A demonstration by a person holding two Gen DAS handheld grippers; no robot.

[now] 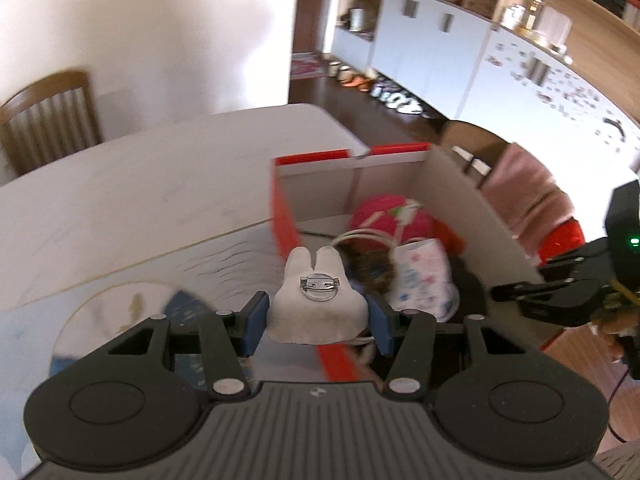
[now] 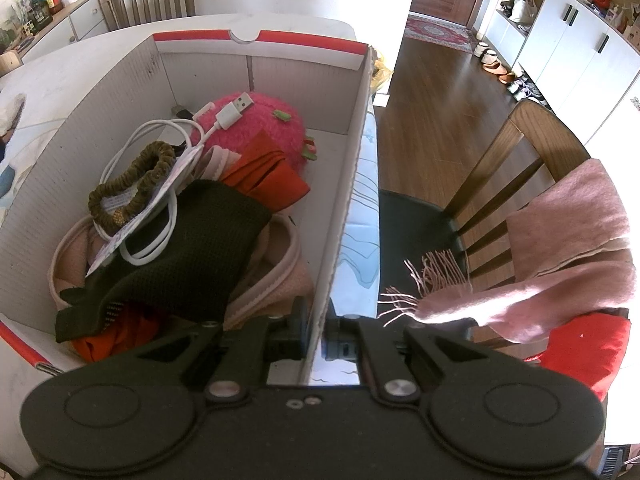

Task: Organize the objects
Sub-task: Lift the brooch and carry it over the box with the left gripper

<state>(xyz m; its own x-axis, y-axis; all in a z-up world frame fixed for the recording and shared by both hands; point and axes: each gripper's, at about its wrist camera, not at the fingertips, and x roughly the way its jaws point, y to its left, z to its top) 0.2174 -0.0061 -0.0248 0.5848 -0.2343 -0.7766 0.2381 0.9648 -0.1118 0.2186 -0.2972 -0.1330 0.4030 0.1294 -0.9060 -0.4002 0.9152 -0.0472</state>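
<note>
The box [image 2: 352, 184] sits on the worktop [image 1: 160, 168], cable [image 2: 160, 216] and scrunchie [image 2: 132, 188] piled on top inside, plush [image 2: 272, 128] at the back, chair [image 2: 520, 168] off to its right.

Both wrist views look steeply down, close, sharing the box [image 1: 288, 216] [image 2: 256, 40].

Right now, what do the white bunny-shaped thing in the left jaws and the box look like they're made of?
The bunny-shaped brooch looks like soft white felt or plush, matte and slightly fuzzy, with a shiny metal pin clasp on its back. The box looks like corrugated cardboard: fluting shows along its cut edge, with plain white walls and a red printed rim.
</note>
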